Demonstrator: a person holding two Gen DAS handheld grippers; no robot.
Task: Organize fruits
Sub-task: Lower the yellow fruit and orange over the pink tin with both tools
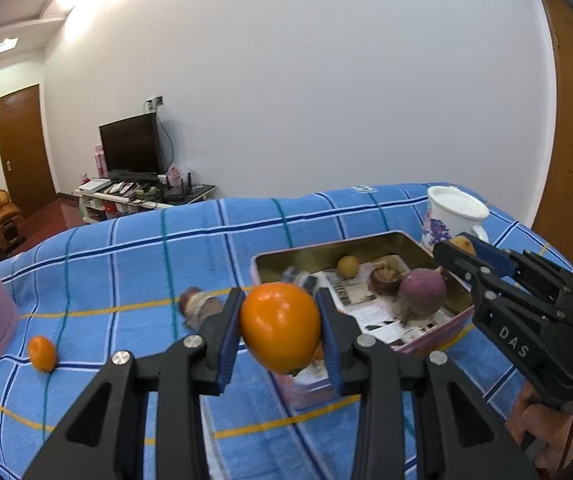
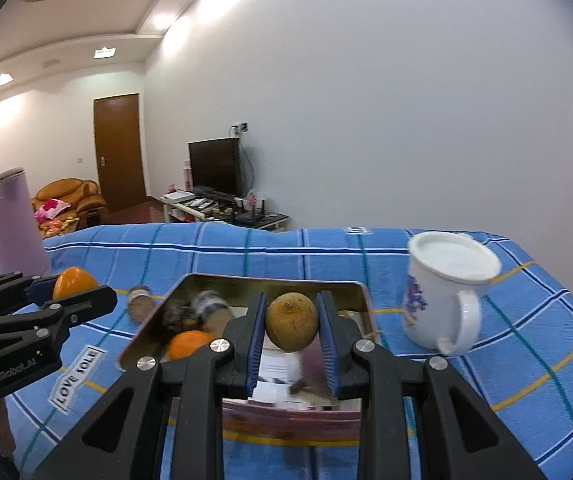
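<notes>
In the left wrist view my left gripper (image 1: 278, 294) is shut on a large orange fruit (image 1: 280, 326), held above the near left corner of a pink-sided metal tin (image 1: 326, 246). Inside the tin lie a small yellow-brown fruit (image 1: 348, 266), a brown one (image 1: 384, 280) and a purple round one (image 1: 422, 292). In the right wrist view my right gripper (image 2: 291, 300) is shut on a brownish-yellow round fruit (image 2: 292, 322) above the tin (image 2: 270, 279), which also holds an orange (image 2: 188, 344). Each gripper shows at the edge of the other's view.
A blue checked cloth (image 1: 146, 248) covers the table. On it lie a small orange (image 1: 41, 353) and a brown-purple item (image 1: 196, 304) left of the tin. A flowered white mug (image 2: 446, 300) stands to the tin's right, and a tall lilac cylinder (image 2: 14, 224) at far left.
</notes>
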